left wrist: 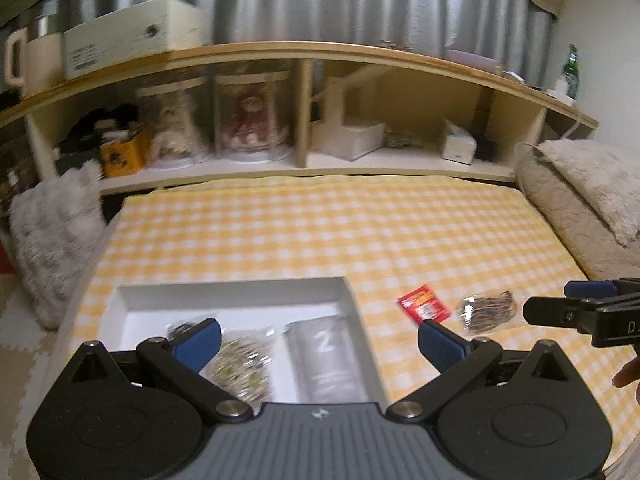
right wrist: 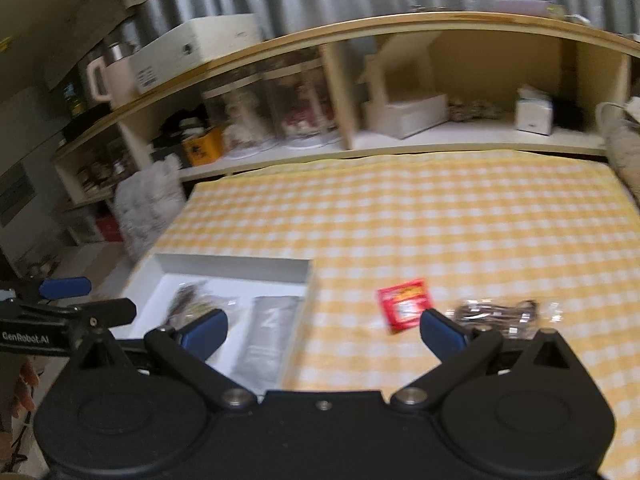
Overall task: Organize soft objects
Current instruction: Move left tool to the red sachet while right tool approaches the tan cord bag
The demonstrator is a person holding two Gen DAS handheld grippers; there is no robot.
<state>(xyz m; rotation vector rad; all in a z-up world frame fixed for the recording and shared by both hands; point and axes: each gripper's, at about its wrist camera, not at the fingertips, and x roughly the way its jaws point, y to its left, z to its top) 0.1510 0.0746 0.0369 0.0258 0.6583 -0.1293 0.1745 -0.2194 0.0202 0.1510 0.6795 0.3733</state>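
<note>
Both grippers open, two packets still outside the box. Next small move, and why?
Probably bring the right gripper down over the red packet and close on it. It lies flat on the checked cloth, the loose item nearest the white box, beside the clear bag of dark pieces. The right fingers are spread and empty; the box has free floor.

Behind your yellow checked cloth (left wrist: 320,232): a wooden shelf (left wrist: 304,50) holding two doll jars (left wrist: 252,116), white box (left wrist: 132,36), mug (left wrist: 34,58).
</note>
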